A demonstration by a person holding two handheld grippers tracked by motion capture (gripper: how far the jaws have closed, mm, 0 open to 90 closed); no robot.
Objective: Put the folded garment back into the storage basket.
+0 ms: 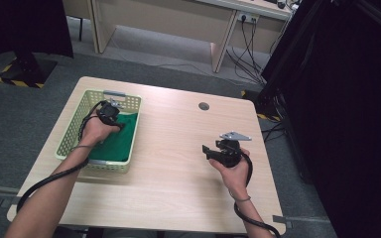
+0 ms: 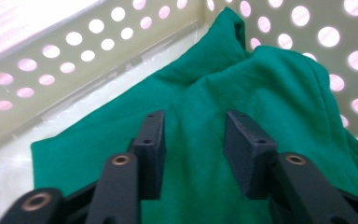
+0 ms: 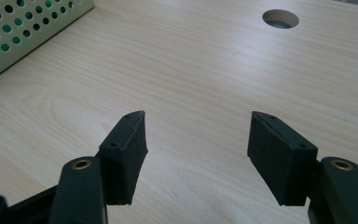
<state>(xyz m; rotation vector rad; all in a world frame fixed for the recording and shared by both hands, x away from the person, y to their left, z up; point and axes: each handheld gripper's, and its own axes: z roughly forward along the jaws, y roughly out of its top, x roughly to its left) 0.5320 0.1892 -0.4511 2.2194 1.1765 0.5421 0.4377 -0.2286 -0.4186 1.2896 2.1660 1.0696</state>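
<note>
Big pale wood tabletop (image 1: pixel 178 148), with a round cable hole (image 1: pixel 204 106) near the far edge. Sitting at the left side of it, a light green perforated basket (image 1: pixel 74 130), long side running away from the camera. Inside that, a crumpled green cloth (image 1: pixel 121 136) bunched against the right wall and spread over the near half of the floor, bare basket bottom off to one side in the left gripper view.

Down inside the basket, the left gripper (image 2: pixel 193 154), pointed at the cloth, jaws part-way open with a ridge of green fabric rising between them. Pads right up against the folds, but can't tell whether actually pinching yet, so calling it not gripped.

Well apart on the right half of the tabletop, the right gripper (image 1: pixel 208 150), held just above the bare wood and aimed left toward the basket. Jaws (image 3: pixel 196 154) spread wide, nothing between them but wood grain.
</note>
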